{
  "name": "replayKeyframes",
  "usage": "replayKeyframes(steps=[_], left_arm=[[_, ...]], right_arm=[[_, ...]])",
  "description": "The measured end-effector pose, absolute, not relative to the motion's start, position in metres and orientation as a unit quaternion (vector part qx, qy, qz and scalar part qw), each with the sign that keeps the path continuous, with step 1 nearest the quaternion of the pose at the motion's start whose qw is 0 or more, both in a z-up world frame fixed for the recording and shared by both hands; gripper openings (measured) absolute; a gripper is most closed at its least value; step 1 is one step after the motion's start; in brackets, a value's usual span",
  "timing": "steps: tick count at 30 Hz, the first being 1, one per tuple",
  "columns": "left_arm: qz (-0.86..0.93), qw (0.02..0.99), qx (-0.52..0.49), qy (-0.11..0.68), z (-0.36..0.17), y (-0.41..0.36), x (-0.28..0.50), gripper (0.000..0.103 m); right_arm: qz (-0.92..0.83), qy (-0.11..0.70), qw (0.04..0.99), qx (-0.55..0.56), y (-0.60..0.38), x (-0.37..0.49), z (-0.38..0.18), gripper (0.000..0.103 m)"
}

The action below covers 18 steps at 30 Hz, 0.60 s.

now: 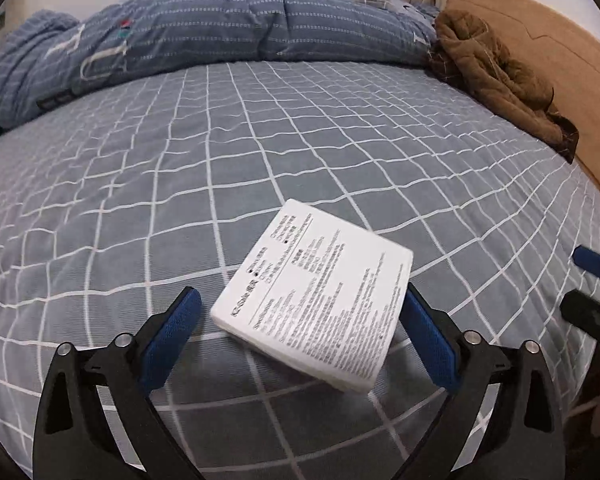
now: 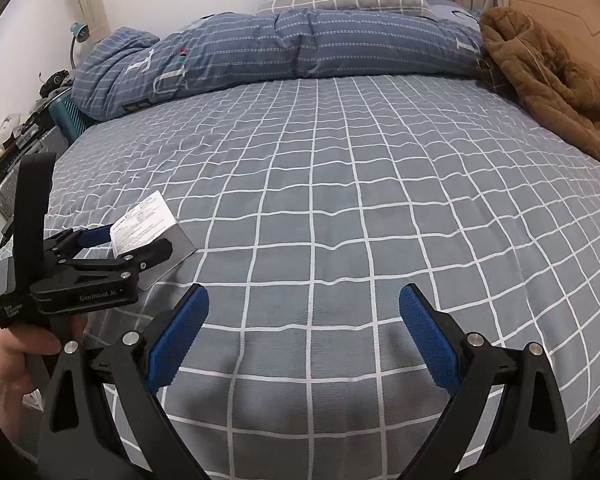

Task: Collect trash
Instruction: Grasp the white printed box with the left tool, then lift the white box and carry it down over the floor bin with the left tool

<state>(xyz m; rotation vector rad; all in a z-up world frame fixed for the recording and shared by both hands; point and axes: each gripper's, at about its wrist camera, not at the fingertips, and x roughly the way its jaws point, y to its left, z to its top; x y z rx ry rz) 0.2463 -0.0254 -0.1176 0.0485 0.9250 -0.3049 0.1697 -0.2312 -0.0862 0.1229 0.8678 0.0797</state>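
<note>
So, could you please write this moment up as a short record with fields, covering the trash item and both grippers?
surface: bed with grey checked sheet
trash item: white printed leaflet, lying on the sheet
left gripper: open, jaws either side of the leaflet, left pad clearly apart from it
right gripper: open, nothing between its jaws
far end: folded blue quilt, brown garment
</note>
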Motion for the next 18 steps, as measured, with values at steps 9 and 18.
replayKeyframes(steps=[9, 18], left_arm=[[-0.138, 0.879, 0.004, 0.456, -0.117, -0.024, 0.246, 0.081], [-0.104, 0.892, -0.006, 0.441, -0.097, -0.019, 0.228, 0.081]], right_arm=[[0.038, 0.421, 0.905, 0.053, -0.229, 0.171, -0.086, 0.092], [0.032, 0.415, 0.908, 0.052, -0.228, 0.169, -0.082, 0.092]])
